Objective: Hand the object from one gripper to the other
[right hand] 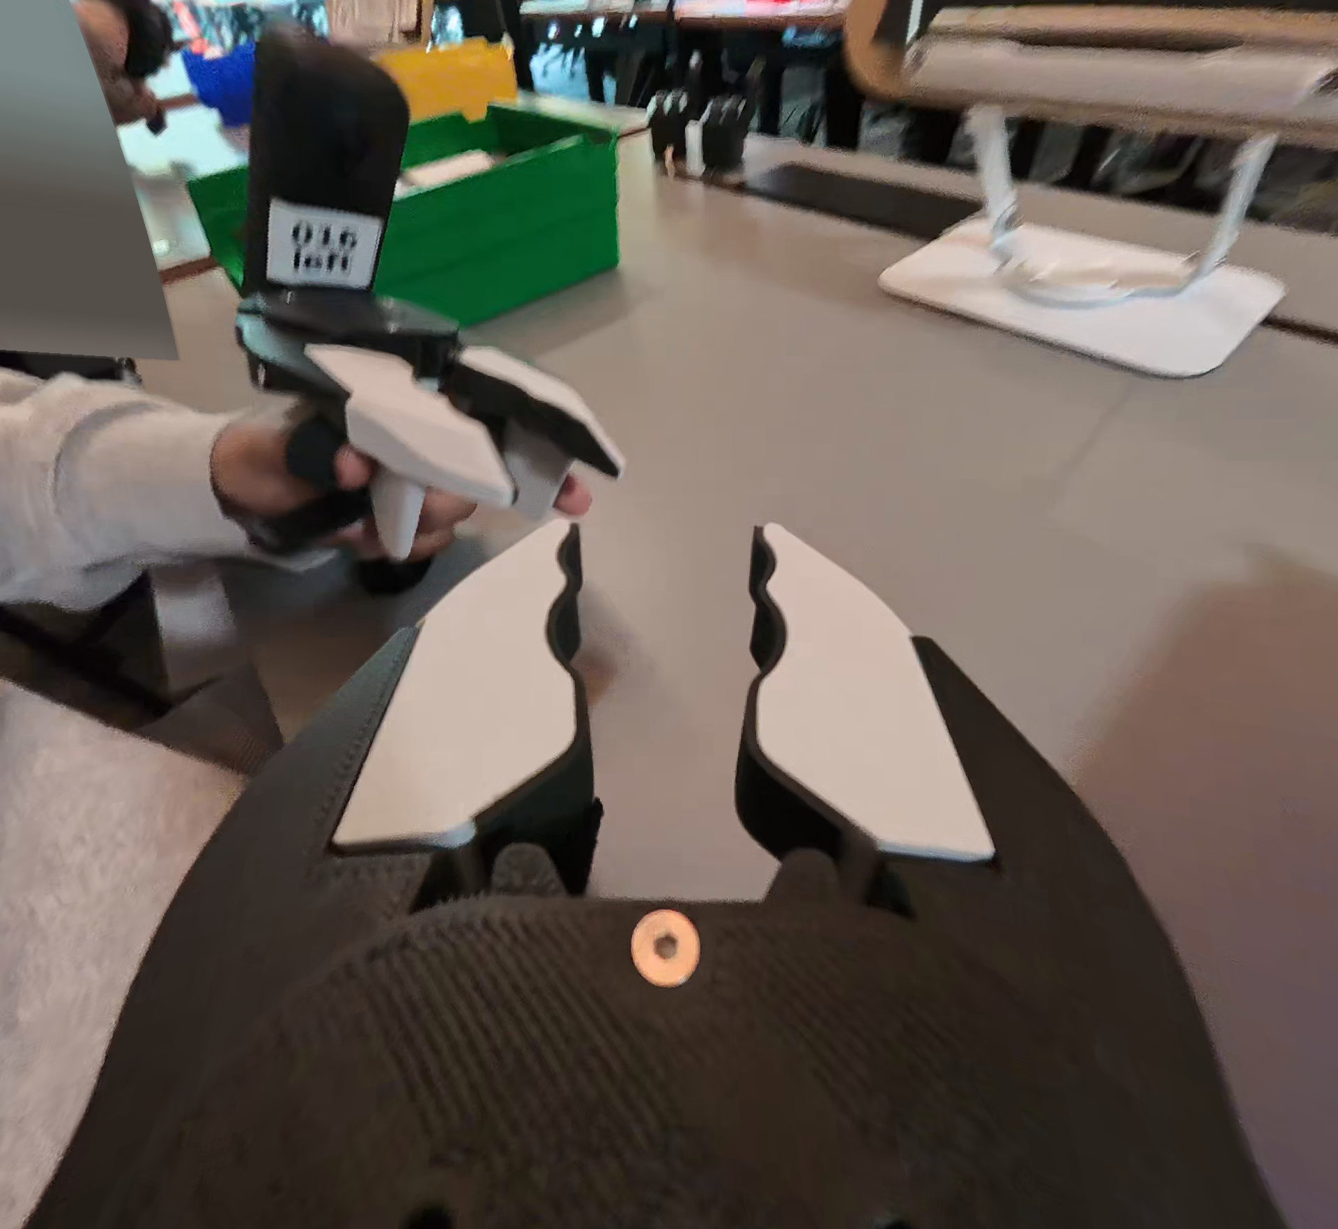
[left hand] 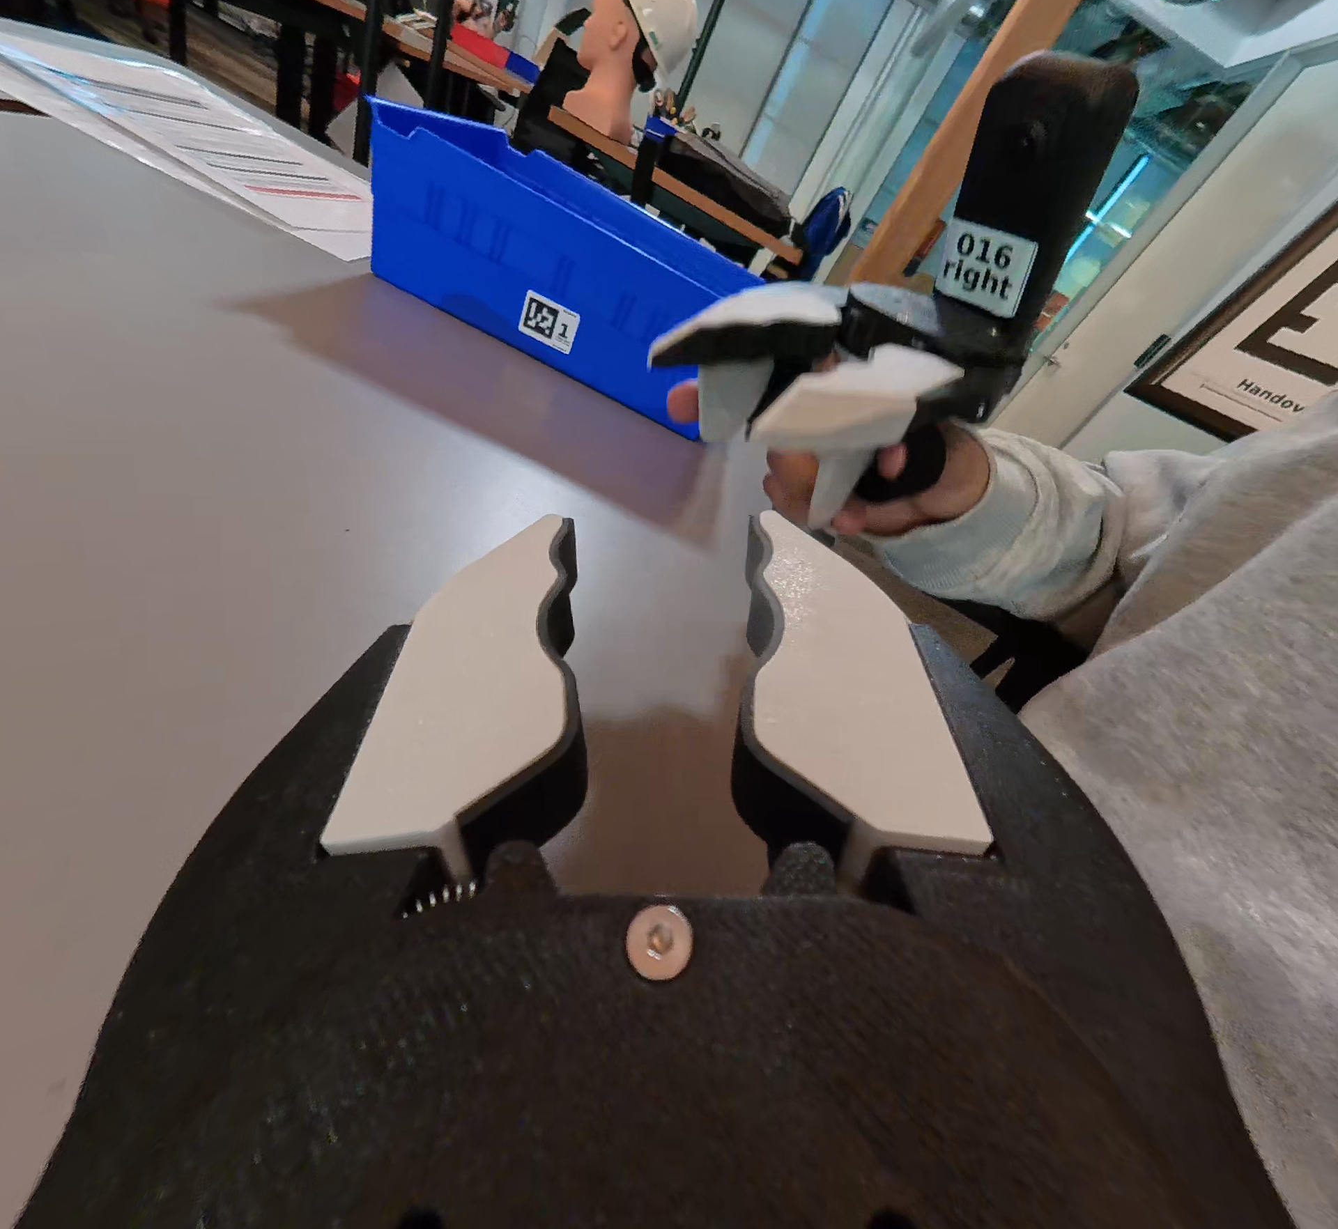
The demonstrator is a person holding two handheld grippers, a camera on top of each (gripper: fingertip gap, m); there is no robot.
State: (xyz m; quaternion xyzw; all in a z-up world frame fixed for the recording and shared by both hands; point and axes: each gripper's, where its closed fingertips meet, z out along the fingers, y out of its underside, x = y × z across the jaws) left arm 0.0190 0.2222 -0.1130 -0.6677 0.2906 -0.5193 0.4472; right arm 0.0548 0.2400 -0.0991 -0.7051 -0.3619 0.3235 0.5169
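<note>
Left gripper (left hand: 660, 572) and right gripper (right hand: 665, 568) both half open, nothing between fingers; blue bin (left hand: 521, 268) lies ahead of left fingers, so reach in squarely, fingers spread.

- Smooth matt grey table (left hand: 217, 470), faintly reflective.
- Glossy blue plastic bin (left hand: 507, 253).
- Ribbed black printed plastic on left gripper (left hand: 660, 543), smooth pale fingers (left hand: 470, 687).
- Soft grey knit sleeve (left hand: 1013, 528).
- Glossy green plastic crate (right hand: 507, 231).

Each wrist camera looks forward, low over the grey table (left hand: 217, 470), past its own fingers; both views share the tabletop and each catches the opposite gripper
</note>
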